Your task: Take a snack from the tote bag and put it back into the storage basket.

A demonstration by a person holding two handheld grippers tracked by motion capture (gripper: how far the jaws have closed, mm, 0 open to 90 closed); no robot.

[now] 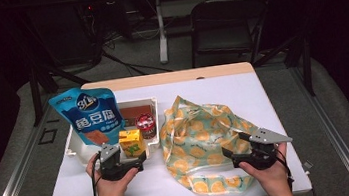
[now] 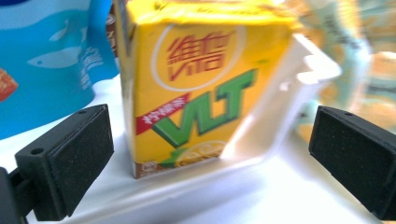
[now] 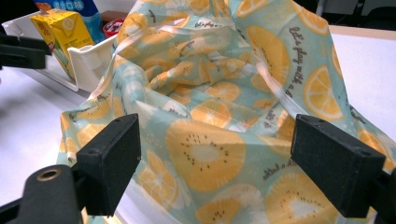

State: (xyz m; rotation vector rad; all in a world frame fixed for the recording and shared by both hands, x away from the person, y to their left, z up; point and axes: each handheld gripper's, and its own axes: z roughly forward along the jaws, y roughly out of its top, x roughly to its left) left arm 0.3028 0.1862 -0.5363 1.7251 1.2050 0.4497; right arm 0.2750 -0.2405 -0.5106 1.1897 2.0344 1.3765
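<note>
A yellow lemon-tea carton stands upright at the near right corner of a white tray. My left gripper is open just in front of it. In the left gripper view the carton stands between and beyond the spread jaws of the gripper, apart from both pads. A fruit-print cloth bag lies crumpled to the right of the tray. My right gripper is open at the bag's near right side. Its jaws straddle the bag's fabric without pinching it.
A blue snack pouch leans in the tray's left half, and a red can sits behind the carton. White table surface lies beyond the bag. A black chair stands past the far edge.
</note>
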